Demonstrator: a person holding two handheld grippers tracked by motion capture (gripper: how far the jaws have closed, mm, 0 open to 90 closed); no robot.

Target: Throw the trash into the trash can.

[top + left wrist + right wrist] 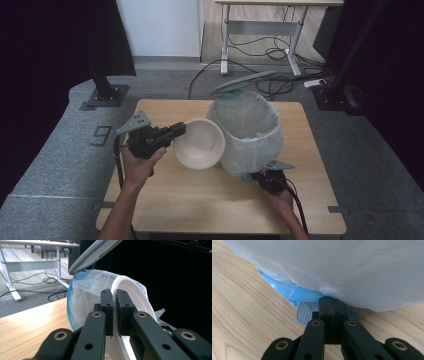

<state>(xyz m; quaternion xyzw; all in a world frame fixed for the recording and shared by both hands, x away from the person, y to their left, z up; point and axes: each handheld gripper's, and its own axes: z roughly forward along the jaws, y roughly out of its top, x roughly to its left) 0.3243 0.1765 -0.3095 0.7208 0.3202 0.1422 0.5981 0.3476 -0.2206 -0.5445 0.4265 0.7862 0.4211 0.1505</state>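
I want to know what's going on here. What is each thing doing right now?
Bowl: tipped on edge, rim pinched, beside the bin.
Bin: upright, lined with a bag.
Lid: up.
Pedal: under the right gripper's tips.
Left gripper: shut on the bowl.
Right gripper: shut.

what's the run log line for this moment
left gripper: shut on bowl rim | right gripper: shut, on pedal | bin: lid open

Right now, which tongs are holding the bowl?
The left tongs: they're clamped on the rim of the white bowl, held tilted beside the bin. The right tongs sit shut on the bin's pedal.
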